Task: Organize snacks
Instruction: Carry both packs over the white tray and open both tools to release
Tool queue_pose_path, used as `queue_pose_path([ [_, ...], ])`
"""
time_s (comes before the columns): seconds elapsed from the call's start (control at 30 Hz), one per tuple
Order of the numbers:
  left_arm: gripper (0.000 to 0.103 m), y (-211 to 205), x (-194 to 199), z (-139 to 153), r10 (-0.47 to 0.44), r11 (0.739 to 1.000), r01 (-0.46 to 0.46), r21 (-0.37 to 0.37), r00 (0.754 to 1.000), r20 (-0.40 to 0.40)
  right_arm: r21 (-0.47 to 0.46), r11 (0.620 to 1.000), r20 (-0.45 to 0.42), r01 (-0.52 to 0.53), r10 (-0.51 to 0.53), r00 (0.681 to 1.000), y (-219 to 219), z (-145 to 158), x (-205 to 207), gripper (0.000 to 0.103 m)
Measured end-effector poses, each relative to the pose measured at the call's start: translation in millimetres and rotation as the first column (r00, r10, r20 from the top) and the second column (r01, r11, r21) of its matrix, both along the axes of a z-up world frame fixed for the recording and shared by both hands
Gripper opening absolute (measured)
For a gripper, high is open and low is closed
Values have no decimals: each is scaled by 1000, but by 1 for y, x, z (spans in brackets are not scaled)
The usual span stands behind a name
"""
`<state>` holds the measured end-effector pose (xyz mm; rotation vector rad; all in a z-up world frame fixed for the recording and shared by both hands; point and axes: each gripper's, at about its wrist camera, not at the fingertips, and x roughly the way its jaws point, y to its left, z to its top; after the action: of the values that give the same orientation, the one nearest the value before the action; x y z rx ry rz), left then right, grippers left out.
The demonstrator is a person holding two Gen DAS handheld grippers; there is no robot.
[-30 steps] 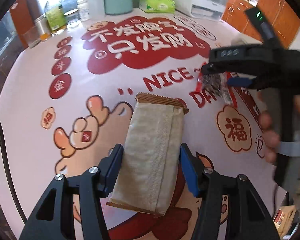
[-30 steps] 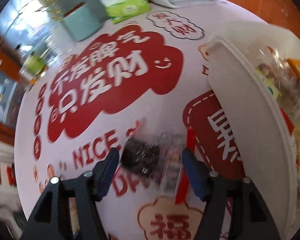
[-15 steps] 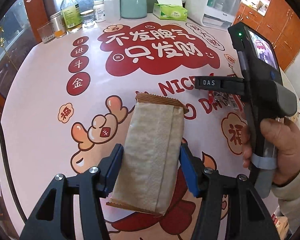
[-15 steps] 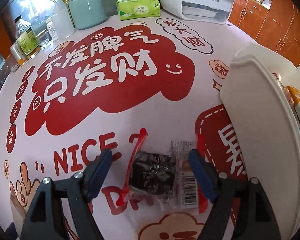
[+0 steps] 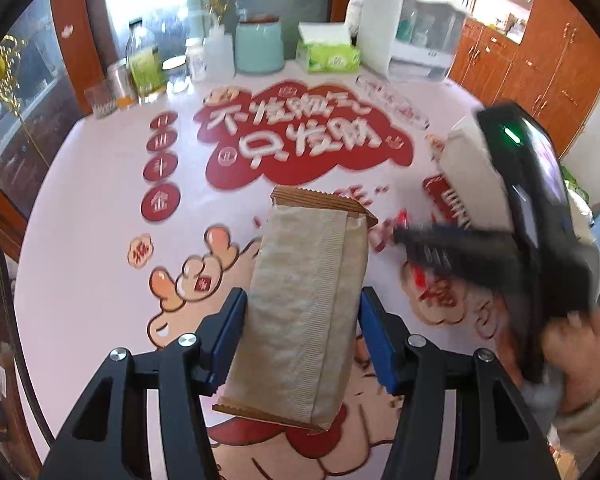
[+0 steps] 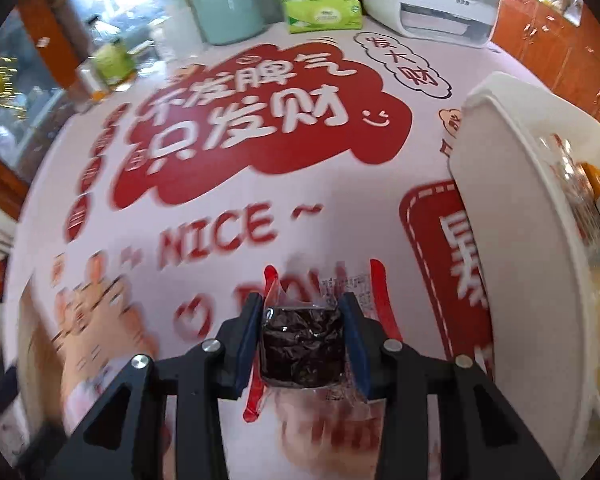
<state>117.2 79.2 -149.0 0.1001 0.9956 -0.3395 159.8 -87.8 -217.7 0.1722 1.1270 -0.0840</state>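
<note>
Two handheld grippers are at work above a round table [image 5: 100, 200] covered in a pale pink cloth printed with red Chinese lettering and cartoon figures. My left gripper [image 5: 302, 336] has its blue-padded fingers [image 5: 230, 332] clamped on the sides of a long beige paper-textured snack packet with brown crimped ends [image 5: 304, 300], holding it lengthwise above the cloth, pointing away from me. My right gripper [image 6: 303, 344] is closed on a clear plastic packet with red edges holding a dark brown cake [image 6: 302, 350], its pads pressed against both sides of the dark block. Just to the right of that packet stands a white plastic bin [image 6: 512, 240], with other wrapped snacks blurred inside it. From the left camera, the right gripper [image 5: 416, 246] shows as a motion-blurred black shape, held by my right hand [image 5: 572, 352]. Along the far edge of the table stand a mint-green canister [image 6: 226, 12], a green tissue box [image 6: 322, 12], a white appliance [image 6: 448, 0] and several bottles [image 5: 144, 64].
</note>
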Motion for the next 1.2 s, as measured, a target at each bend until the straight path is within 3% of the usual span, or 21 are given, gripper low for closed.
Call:
queue_pose_path([
  [0.1,55,-15,-9,26,-5,1000,6,-14,999,46,67,996,42,-62,59,997,-5,29,-36,40],
  [0.27,55,-59,-19,70,0,999,4,-54,997,78,92,983,136,-156,143,980,-31,84,-90,40],
  [0.43,55,-123,-27,100,-21,996,29,-87,995,99,4,987,186,-159,156,970,-80,122,-119,40],
  [0.77,55,-237,-24,100,-48,995,49,-87,999,16,-72,996,240,-61,76,968,-197,156,-142,41],
  [1.07,57,-293,-18,97,-79,995,78,-64,997,-6,-66,996,205,-54,67,976,-247,151,-145,43],
  [1.1,64,-297,-20,97,-81,995,81,-56,997,2,-60,997,198,-58,68,978,-249,150,-145,44],
  [1.13,82,-298,-20,97,-76,996,77,-51,997,8,-54,997,190,-64,73,979,-252,147,-145,44],
  [1.2,96,-297,-26,98,-47,997,49,-55,998,37,-48,996,180,-71,78,981,-255,144,-146,48],
])
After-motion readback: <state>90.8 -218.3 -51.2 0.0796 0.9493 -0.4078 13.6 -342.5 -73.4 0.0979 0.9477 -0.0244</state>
